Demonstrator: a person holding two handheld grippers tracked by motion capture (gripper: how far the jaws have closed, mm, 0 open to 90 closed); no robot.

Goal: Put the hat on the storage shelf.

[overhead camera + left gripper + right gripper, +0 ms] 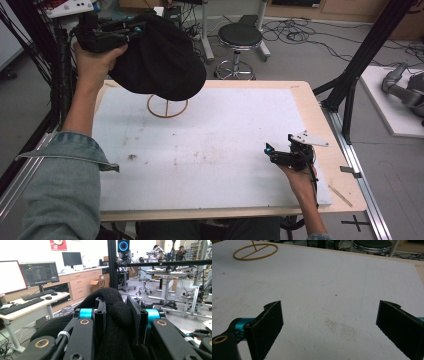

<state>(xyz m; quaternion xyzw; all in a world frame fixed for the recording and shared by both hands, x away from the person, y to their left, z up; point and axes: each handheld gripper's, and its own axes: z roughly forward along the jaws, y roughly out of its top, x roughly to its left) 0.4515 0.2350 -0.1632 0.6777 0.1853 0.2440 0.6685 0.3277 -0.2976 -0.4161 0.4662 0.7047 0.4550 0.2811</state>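
So the left gripper (131,31) is clamped tight on a fold of the black hat (162,57), you can see the knit fabric bunched between its 2 jaws in the left gripper view (117,315). The hat hangs up in the air at the far left of the table (310,107), right above the wooden ring stand (167,106). The right gripper (272,151) sits low over the white mat (210,150) near the right edge, jaws spread wide with nothing between them.
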